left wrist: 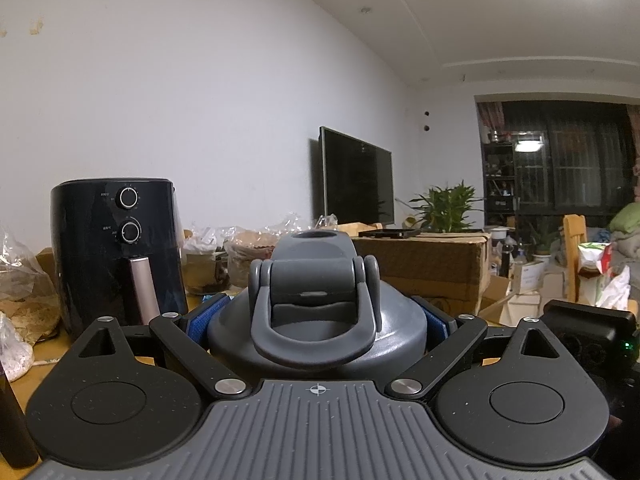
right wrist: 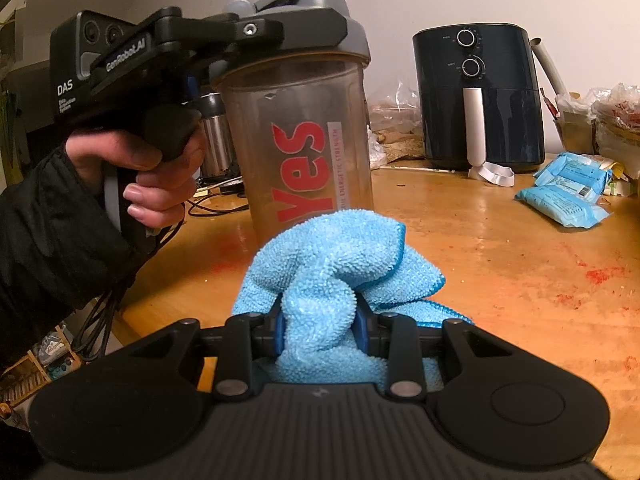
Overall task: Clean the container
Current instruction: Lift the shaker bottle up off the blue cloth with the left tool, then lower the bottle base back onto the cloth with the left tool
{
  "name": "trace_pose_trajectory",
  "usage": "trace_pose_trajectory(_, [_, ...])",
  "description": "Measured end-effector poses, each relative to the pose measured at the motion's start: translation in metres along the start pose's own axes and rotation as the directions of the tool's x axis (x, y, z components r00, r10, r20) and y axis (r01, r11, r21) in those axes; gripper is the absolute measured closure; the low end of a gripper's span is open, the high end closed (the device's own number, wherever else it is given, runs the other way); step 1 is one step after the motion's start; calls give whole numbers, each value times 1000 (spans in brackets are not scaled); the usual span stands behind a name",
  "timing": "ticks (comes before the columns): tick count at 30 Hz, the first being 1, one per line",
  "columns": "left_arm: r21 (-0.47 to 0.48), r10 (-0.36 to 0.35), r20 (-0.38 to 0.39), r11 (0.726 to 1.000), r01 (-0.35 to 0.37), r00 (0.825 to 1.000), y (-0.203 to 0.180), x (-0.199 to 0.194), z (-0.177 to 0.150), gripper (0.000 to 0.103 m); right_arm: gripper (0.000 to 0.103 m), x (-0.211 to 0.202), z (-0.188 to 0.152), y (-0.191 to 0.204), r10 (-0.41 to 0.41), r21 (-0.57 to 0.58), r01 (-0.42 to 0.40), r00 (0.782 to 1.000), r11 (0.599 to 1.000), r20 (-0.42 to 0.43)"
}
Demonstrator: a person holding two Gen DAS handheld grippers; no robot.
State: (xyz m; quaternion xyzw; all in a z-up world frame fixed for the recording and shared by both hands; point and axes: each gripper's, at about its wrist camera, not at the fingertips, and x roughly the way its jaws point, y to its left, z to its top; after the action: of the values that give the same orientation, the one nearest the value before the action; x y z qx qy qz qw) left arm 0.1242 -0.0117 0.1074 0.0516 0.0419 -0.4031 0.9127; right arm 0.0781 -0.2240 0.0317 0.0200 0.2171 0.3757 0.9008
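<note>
A clear shaker bottle (right wrist: pixel 304 152) with red "yes" lettering stands upright on the wooden table (right wrist: pixel 500 248). Its grey flip-top lid (left wrist: pixel 316 312) sits between the blue pads of my left gripper (left wrist: pixel 320 316), which is shut on it. In the right wrist view a person's hand (right wrist: pixel 160 176) holds that left gripper (right wrist: pixel 296 30) at the bottle's top. My right gripper (right wrist: pixel 320 328) is shut on a bunched light-blue microfibre cloth (right wrist: pixel 332 256). The cloth's top overlaps the bottle's lower front in this view; whether it touches the bottle I cannot tell.
A black air fryer (right wrist: pixel 480 96) stands at the back of the table against the wall. Blue wipe packets (right wrist: pixel 568 192) lie to the right, plastic bags behind them. Red stains (right wrist: pixel 600 276) mark the tabletop. A steel cup (right wrist: pixel 216 140) and cables sit behind the bottle. A cardboard box (left wrist: pixel 432 272) stands beyond.
</note>
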Motion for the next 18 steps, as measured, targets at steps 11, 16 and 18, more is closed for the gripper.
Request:
trace_pose_trajectory(11, [-13,6,-14,1000,-6,1000,3,5,-3,8,72,-11,14,5,4,-22,-3,998,1000,61])
trace_pose_trajectory(16, [-16,14,-14,1000,-14,1000,4,5,-4,8,72,-18,24,9,-1,-36,5,995,999,101])
trace_pose_trajectory(18, [-16,16,-13,1000,-17,1000,4,5,-3,8,72,-21,27,11,-2,-41,6,993,999,119])
